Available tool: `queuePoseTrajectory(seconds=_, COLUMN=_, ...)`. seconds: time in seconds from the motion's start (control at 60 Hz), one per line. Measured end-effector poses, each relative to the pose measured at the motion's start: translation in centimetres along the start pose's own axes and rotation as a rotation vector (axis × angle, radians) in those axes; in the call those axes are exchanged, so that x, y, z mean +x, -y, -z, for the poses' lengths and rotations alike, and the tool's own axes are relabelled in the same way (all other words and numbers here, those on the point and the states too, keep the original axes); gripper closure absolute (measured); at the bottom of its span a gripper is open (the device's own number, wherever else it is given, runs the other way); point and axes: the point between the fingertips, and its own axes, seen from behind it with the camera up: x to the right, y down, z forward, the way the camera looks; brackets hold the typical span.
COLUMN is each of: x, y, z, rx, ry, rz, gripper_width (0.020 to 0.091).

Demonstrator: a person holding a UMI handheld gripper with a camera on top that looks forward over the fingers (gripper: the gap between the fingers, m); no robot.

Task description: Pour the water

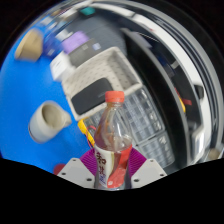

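Note:
A clear plastic bottle (113, 135) with a red cap and a red and white label stands between my fingers, tilted a little in the view. My gripper (110, 166) is shut on the bottle, both purple pads (91, 160) pressing its labelled lower half. A white cup (47, 120) rests on the blue surface (25, 85) to the left of the bottle, its mouth facing the camera. The bottle's base is hidden between the fingers.
A white wire basket (100, 72) sits beyond the bottle. A dark keyboard-like device (150, 118) lies to the right of it. Small mixed objects lie at the far side of the blue surface, with a purple item (72, 42) among them.

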Motion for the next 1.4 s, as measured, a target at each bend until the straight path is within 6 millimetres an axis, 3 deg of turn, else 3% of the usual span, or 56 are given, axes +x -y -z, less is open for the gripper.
queuePoseTrajectory(seconds=0.033, x=0.1, y=0.3, z=0.2, rx=0.016, ry=0.021, rz=-0.126, gripper_width=0.0740)
queuePoseTrajectory(seconds=0.05, x=-0.9, y=0.8, z=0.6, rx=0.009, ry=0.000, rz=-0.197, gripper_width=0.0740)
queuePoseTrajectory(seconds=0.067, x=0.2, y=0.1, z=0.4, rx=0.031, ry=0.036, rz=-0.253, gripper_width=0.0741)
queuePoseTrajectory(seconds=0.15, x=1.1, y=0.0, z=0.7, rx=0.079, ry=0.082, rz=-0.505, gripper_width=0.0741)
queuePoseTrajectory(seconds=0.167, x=-0.6, y=1.1, z=1.3, rx=0.066, ry=0.047, rz=-0.556, gripper_width=0.0738)
queuePoseTrajectory(seconds=0.217, x=0.6, y=-0.1, z=1.2, rx=0.101, ry=0.067, rz=-0.673, gripper_width=0.0738)
queuePoseTrajectory(seconds=0.317, x=1.0, y=-1.0, z=1.3, rx=0.152, ry=0.067, rz=-0.823, gripper_width=0.0738)
queuePoseTrajectory(seconds=0.333, x=0.3, y=-0.5, z=1.4, rx=0.145, ry=0.041, rz=-0.848, gripper_width=0.0739)
queuePoseTrajectory(seconds=0.483, x=-1.2, y=-2.8, z=0.2, rx=0.146, ry=0.079, rz=-1.007, gripper_width=0.0740)
queuePoseTrajectory(seconds=0.65, x=-4.7, y=-4.7, z=-1.2, rx=0.116, ry=0.138, rz=-1.050, gripper_width=0.0733)
queuePoseTrajectory(seconds=0.833, x=-4.4, y=-4.4, z=-0.9, rx=0.164, ry=0.104, rz=-1.020, gripper_width=0.0726)
queuePoseTrajectory(seconds=1.033, x=-4.5, y=-4.4, z=-0.9, rx=0.129, ry=0.104, rz=-1.025, gripper_width=0.0566)
queuePoseTrajectory(seconds=1.067, x=-4.6, y=-4.6, z=-0.8, rx=0.116, ry=0.105, rz=-1.032, gripper_width=0.0512)
queuePoseTrajectory(seconds=1.117, x=-4.6, y=-5.0, z=-0.5, rx=0.097, ry=0.100, rz=-1.040, gripper_width=0.0347)
queuePoseTrajectory(seconds=1.233, x=-4.4, y=-5.5, z=1.4, rx=0.084, ry=0.070, rz=-1.046, gripper_width=0.0321)
queuePoseTrajectory(seconds=1.4, x=-6.5, y=-5.6, z=4.8, rx=0.048, ry=0.086, rz=-1.086, gripper_width=0.0317)
